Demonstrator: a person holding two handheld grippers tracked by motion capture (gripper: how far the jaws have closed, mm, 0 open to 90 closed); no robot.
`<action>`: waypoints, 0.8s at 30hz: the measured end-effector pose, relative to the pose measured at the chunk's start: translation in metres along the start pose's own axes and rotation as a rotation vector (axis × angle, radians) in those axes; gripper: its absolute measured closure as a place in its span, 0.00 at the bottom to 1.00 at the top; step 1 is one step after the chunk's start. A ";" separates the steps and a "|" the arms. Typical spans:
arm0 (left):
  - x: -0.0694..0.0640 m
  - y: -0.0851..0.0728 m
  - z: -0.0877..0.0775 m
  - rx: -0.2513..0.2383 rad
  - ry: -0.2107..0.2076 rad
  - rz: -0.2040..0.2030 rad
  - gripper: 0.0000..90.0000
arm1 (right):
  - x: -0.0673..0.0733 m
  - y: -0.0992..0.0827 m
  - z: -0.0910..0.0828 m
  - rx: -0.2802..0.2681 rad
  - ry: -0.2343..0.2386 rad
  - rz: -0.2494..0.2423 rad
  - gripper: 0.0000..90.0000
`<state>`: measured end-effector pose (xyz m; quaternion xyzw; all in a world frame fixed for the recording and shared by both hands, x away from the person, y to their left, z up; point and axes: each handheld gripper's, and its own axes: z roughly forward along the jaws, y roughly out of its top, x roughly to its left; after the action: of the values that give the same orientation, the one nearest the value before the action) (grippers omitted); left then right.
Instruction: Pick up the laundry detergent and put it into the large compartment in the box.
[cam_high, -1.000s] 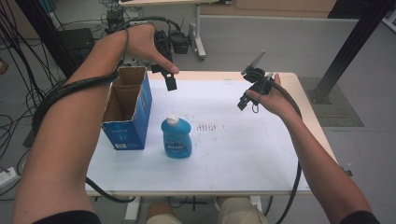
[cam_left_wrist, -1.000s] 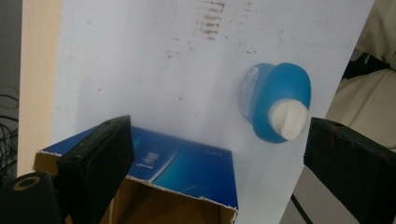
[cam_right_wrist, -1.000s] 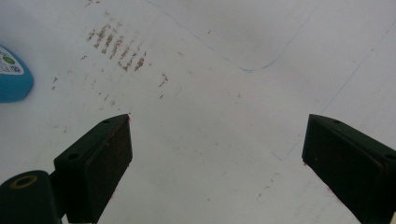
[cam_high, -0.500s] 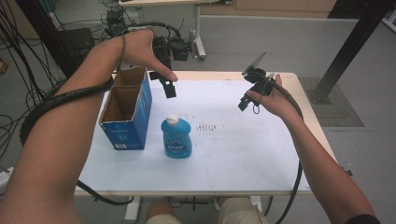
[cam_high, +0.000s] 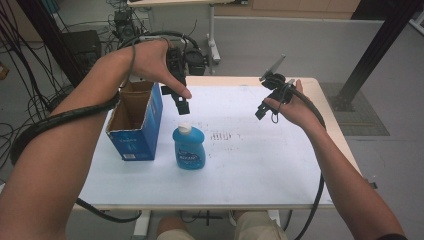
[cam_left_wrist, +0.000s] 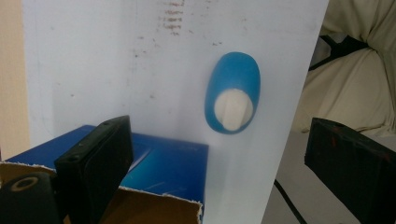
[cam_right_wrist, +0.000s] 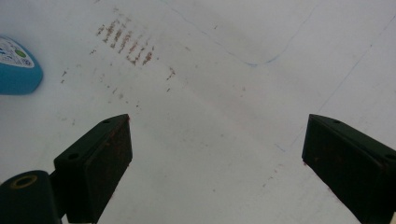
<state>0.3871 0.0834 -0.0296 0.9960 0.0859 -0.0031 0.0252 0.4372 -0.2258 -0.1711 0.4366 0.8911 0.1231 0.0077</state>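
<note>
Approach step, by the look of it: left gripper (cam_high: 181, 102) hovering above and behind bottle (cam_high: 188, 147), jaws spread wide, holding nothing. Bottle upright on table (cam_high: 260, 165), just beside open box (cam_high: 134, 122); seen from above with white cap (cam_left_wrist: 233, 109) in the left gripper view. Right gripper (cam_high: 265, 107) held high, well apart, jaws also wide, empty. Next, probably: lowering left jaws around the bottle, centred, then closing.
</note>
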 end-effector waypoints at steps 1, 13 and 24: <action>-0.001 -0.001 0.000 -0.002 0.000 -0.001 0.09 | 0.001 0.000 0.000 0.001 0.000 -0.001 0.10; -0.006 0.001 0.009 0.010 -0.017 0.010 0.09 | 0.001 -0.004 -0.003 -0.008 0.000 0.003 0.10; -0.008 0.004 0.028 0.021 -0.041 0.026 0.08 | 0.000 -0.006 0.000 -0.006 0.003 0.004 0.10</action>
<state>0.3800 0.0765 -0.0571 0.9969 0.0726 -0.0239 0.0165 0.4330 -0.2292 -0.1721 0.4381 0.8900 0.1263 0.0075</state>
